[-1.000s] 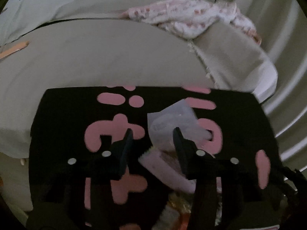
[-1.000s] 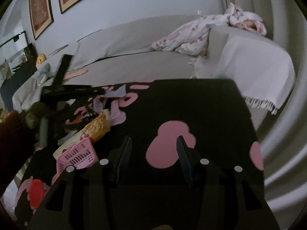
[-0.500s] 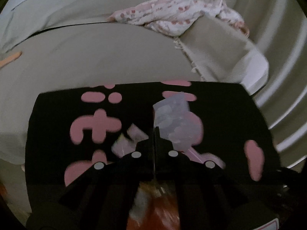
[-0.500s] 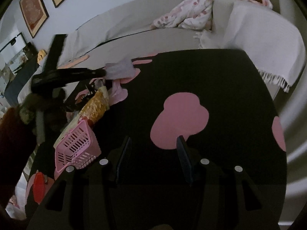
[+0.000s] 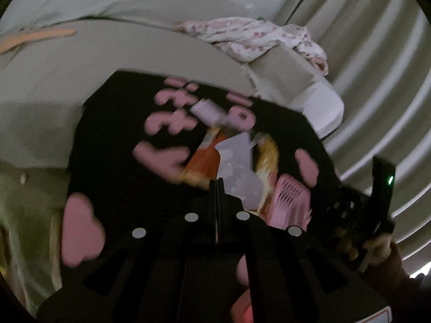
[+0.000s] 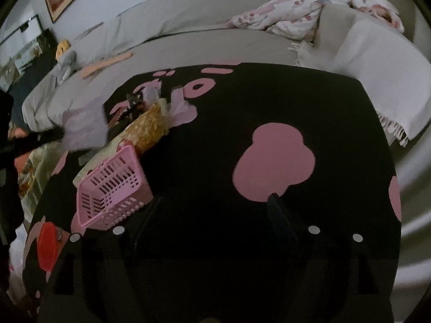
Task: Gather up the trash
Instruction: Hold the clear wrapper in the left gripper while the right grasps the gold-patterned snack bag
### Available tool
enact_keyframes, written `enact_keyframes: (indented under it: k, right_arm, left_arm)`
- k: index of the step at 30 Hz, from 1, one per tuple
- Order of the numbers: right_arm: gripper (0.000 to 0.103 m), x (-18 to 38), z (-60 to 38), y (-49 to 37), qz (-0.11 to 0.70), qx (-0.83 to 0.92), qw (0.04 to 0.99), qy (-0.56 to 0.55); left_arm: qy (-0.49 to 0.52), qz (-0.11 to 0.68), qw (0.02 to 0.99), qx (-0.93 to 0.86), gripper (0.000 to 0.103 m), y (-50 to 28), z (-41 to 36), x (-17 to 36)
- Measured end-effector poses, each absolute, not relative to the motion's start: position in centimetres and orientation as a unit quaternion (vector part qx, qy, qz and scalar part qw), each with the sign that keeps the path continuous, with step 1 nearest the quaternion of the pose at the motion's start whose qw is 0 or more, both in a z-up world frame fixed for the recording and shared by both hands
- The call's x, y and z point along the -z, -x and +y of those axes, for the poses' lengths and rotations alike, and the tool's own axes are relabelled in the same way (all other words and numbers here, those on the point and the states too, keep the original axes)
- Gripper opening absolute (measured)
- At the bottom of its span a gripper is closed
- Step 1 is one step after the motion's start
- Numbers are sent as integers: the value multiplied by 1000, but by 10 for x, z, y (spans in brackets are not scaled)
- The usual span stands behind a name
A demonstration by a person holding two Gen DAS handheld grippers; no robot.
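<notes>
Left hand-held gripper (image 5: 216, 185): fingers pressed together, clamped on a pale wrapper (image 5: 238, 167) that sticks up from the tips, held above the black surface (image 5: 115, 145) with pink shapes. View blurred. Below the wrapper: an orange packet (image 5: 203, 161) and a yellow packet (image 5: 269, 156), with the pink basket (image 5: 288, 202) just right of them. From the right wrist, the wrapper (image 6: 84, 127) hangs left of the basket (image 6: 110, 188). Right hand-held gripper (image 6: 212, 210): fingers apart, holding nothing, over the surface (image 6: 215, 134). Sofa (image 6: 188, 45) behind.
</notes>
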State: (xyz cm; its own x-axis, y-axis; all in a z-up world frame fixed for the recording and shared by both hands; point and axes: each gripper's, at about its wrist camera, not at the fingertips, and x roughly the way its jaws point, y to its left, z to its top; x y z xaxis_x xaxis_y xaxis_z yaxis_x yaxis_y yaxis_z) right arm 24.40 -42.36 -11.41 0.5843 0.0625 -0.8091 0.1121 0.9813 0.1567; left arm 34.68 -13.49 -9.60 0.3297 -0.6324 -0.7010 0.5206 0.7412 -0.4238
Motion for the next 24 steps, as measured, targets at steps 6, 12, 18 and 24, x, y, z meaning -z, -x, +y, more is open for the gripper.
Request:
enact_keyframes:
  k: [6, 12, 18, 24]
  right_arm:
    - [74, 85, -410, -259, 415, 10, 900, -132]
    - [73, 86, -375, -310, 432, -1, 895, -109]
    - [56, 111, -369, -346, 473, 28, 869, -143]
    - [32, 112, -366, -330, 479, 5, 868, -133]
  left_arm:
    - [90, 478, 809, 331, 0, -336, -97, 121]
    - [91, 476, 803, 347, 0, -325, -87, 132]
    - [82, 463, 806, 359, 9, -317, -83, 132]
    - [88, 447, 821, 344, 32, -325, -79, 128]
